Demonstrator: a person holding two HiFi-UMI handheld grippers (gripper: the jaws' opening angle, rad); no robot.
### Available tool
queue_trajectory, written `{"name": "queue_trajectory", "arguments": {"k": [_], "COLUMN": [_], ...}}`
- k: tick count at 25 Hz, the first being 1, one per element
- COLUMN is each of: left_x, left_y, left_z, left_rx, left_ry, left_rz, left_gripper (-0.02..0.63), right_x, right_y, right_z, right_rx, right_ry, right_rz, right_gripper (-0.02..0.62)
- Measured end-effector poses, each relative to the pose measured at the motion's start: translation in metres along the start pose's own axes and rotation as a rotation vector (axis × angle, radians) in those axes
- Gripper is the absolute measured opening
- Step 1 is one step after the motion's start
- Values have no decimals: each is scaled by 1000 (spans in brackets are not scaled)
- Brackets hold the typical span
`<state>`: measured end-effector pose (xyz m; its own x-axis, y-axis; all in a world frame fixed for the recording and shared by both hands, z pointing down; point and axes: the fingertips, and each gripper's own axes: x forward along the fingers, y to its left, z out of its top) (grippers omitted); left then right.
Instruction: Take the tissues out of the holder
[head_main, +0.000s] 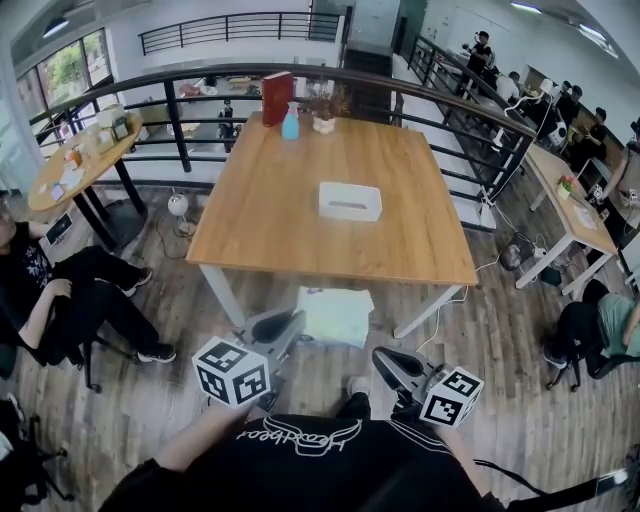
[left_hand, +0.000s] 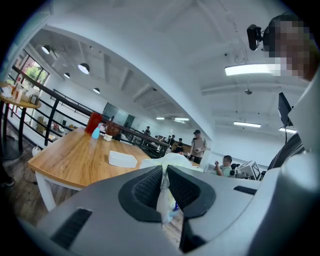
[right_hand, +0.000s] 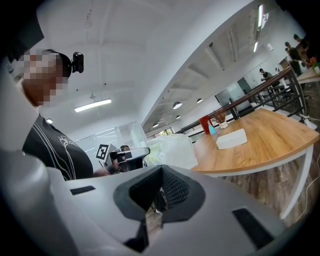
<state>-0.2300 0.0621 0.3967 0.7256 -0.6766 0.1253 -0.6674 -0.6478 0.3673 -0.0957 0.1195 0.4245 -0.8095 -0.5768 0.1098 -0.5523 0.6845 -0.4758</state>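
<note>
Two claws off the table's (head_main: 250, 215) near edge, left claw (head_main: 293, 323) clamped on tissue pack (head_main: 338, 316), right claw (head_main: 384, 358) closed empty, tissue holder (head_main: 350, 200) mid-table, red book (head_main: 277, 97) and blue bottle (head_main: 290, 122) at far edge.

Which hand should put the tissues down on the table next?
Left, most likely. The left hand-held gripper already pinches the tissues, which are out of the holder and close to the table. The right hand-held gripper is shut on nothing, off to the side.
</note>
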Motion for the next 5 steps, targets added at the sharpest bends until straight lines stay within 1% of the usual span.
{"name": "queue_trajectory", "arguments": {"k": [5], "left_x": [2], "left_y": [1], "left_z": [-1], "left_rx": [0], "left_ry": [3], "left_rz": [-1], "left_gripper": [43], "right_x": [4], "right_y": [-2], "right_z": [-1], "right_rx": [-13], "right_ry": [18], "right_rz": [12], "right_gripper": [17]}}
